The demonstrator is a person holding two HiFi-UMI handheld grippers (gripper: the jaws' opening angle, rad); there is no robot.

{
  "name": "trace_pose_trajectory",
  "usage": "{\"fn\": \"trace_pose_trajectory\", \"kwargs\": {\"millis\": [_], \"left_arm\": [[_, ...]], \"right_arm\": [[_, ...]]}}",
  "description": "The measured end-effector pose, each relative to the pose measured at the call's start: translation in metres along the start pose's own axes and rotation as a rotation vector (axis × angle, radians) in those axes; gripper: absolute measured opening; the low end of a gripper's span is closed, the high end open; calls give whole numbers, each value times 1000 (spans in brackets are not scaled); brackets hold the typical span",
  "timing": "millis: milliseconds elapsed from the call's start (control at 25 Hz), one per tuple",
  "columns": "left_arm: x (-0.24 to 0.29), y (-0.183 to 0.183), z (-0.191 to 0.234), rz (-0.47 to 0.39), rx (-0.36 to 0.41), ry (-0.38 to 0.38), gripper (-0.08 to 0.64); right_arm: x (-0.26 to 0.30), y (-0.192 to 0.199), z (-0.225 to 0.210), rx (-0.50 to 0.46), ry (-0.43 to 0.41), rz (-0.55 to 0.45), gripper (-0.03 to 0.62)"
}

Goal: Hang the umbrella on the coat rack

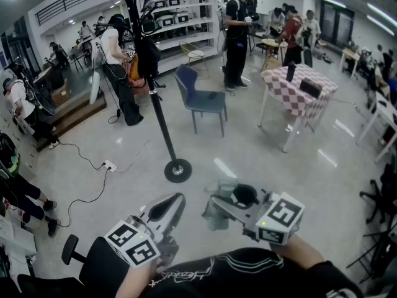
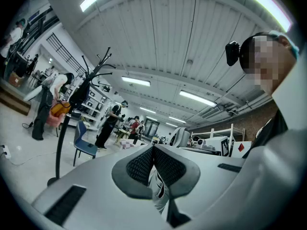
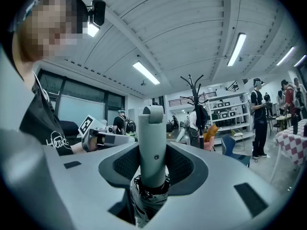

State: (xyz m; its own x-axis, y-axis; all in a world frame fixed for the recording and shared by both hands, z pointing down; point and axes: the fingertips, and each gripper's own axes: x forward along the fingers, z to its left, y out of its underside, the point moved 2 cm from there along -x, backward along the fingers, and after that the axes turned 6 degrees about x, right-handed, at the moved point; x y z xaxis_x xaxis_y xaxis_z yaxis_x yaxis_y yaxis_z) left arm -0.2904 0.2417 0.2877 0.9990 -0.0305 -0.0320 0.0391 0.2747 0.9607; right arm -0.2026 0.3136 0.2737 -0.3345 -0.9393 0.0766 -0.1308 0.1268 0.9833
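The black coat rack (image 1: 162,126) stands on a round base on the floor ahead of me, with dark items hanging near its top; it also shows in the left gripper view (image 2: 62,133) and far off in the right gripper view (image 3: 194,95). My right gripper (image 1: 218,202) is shut on the folded grey umbrella (image 1: 216,217). Its grey handle (image 3: 152,143) stands upright between the pads (image 3: 125,163), the bunched canopy below. My left gripper (image 1: 175,201) hovers just left of the umbrella, apart from it, jaws shut (image 2: 153,150) with nothing held.
A blue chair (image 1: 201,98) stands right of the rack, and a checked-cloth table (image 1: 301,85) further right. Several people stand at the back and left. A power strip with cables (image 1: 108,165) lies on the floor. A black office chair (image 1: 93,266) is at my lower left.
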Motion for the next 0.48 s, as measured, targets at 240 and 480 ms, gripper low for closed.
{"fn": "trace_pose_trajectory", "kwargs": {"millis": [240,480], "left_arm": [[11,2,0,4,7,6,-2],[34,0,-8,8,11,7,-2]], "right_arm": [[-3,0,-9,7,-9,-13,163],[-15,-4,-30,-3,-10,-15,163]]}}
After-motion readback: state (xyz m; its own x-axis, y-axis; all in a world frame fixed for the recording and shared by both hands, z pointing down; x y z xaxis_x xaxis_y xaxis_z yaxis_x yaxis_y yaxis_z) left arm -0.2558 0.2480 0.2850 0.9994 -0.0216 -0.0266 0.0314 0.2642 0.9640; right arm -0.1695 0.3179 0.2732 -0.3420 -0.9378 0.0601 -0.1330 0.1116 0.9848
